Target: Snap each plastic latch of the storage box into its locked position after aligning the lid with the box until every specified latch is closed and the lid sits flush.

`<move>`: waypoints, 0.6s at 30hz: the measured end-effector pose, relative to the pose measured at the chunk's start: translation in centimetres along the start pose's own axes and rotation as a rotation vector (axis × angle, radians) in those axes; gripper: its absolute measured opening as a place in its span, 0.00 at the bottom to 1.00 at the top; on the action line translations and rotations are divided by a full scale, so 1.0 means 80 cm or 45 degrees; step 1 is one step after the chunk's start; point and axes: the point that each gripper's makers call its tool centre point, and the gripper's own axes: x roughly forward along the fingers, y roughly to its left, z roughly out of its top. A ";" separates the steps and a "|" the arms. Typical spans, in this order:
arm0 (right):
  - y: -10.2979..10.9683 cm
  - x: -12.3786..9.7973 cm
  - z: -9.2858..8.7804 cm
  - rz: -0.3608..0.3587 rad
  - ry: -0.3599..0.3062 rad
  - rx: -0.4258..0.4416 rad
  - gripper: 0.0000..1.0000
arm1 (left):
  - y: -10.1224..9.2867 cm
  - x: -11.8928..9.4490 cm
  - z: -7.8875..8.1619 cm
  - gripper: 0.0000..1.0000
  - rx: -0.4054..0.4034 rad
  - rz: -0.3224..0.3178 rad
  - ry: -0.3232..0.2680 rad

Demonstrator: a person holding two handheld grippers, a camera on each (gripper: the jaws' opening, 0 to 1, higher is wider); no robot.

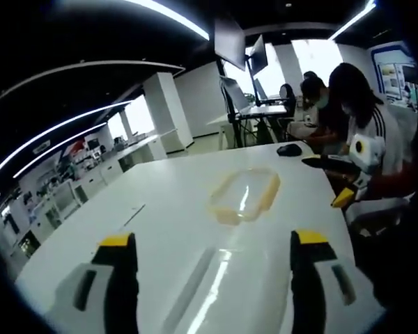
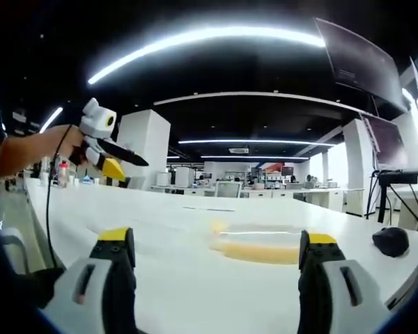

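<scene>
Both tools are released and grasp nothing: the left tool and right tool hang above the white bench, apart from the clear yellow-edged storage box lying mid-bench, a mouse near the bench edge

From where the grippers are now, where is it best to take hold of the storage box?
Probably by a long yellow side rim of the storage box, coming from above with a hand-held gripper. It lies flat and low on the white table, so its top offers no grip, and its walls stand free.
</scene>
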 end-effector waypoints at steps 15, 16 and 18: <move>-0.008 0.000 -0.001 -0.013 -0.004 0.008 0.98 | 0.000 0.016 0.007 0.91 0.020 -0.034 0.018; -0.008 -0.001 -0.001 -0.013 -0.004 0.009 0.98 | 0.000 0.017 0.007 0.91 0.021 -0.036 0.020; -0.009 -0.001 -0.002 -0.014 -0.004 0.009 0.98 | 0.000 0.019 0.008 0.91 0.025 -0.041 0.024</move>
